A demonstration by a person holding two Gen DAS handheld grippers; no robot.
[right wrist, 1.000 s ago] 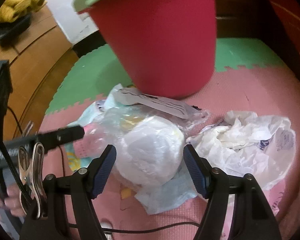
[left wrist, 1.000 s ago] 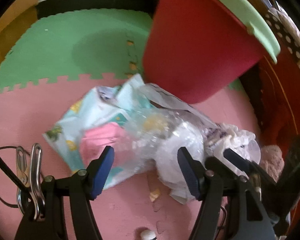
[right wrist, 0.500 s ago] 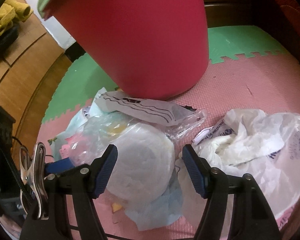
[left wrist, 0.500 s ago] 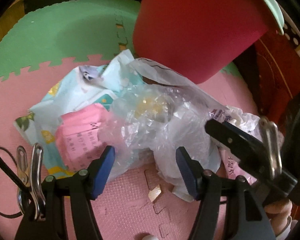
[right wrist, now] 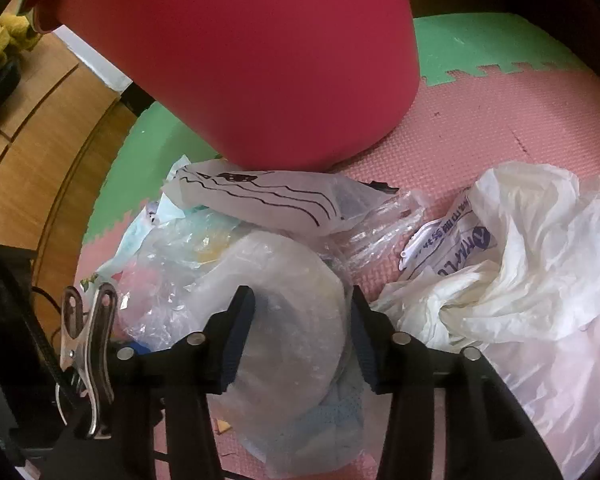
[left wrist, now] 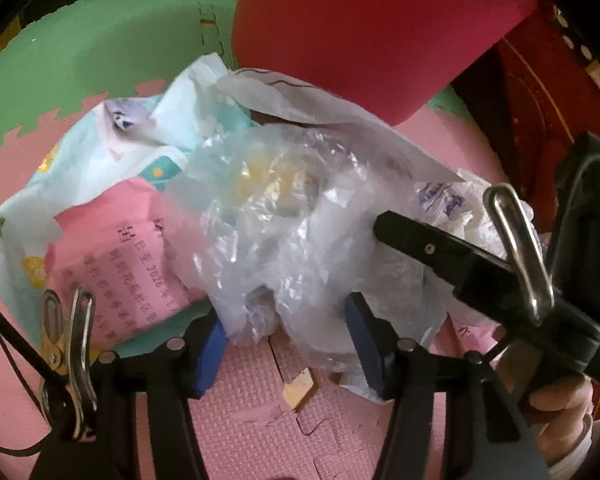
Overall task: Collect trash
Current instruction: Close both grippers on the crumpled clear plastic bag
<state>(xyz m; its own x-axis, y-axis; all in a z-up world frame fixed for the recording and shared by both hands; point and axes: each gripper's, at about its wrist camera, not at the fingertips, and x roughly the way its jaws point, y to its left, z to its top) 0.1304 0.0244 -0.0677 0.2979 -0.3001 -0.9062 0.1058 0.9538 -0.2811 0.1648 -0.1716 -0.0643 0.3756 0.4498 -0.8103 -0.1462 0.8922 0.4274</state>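
A heap of trash lies on the foam mat in front of a red bin [left wrist: 372,24] [right wrist: 252,60]. On top is a crumpled clear plastic bag [left wrist: 284,216] [right wrist: 292,320] with a round white wad inside. My right gripper [right wrist: 300,332] straddles that wad, its blue pads closing on both sides of it. My left gripper [left wrist: 288,344] is open, its pads at the near edge of the same bag. The right gripper's black finger shows in the left wrist view [left wrist: 440,244]. A pink printed paper [left wrist: 120,252] and a pale blue wrapper [left wrist: 112,140] lie at the left.
A crumpled white plastic bag [right wrist: 520,272] lies at the right. A white paper with black wavy lines [right wrist: 260,196] leans against the bin's base. The mat has pink [left wrist: 252,420] and green [left wrist: 100,52] tiles. Wooden flooring [right wrist: 40,128] is at the left.
Both grippers have moved forward into the heap. The right gripper's jaws have narrowed around the white wad in the clear bag. The left gripper's pads now touch the bag's near edge.
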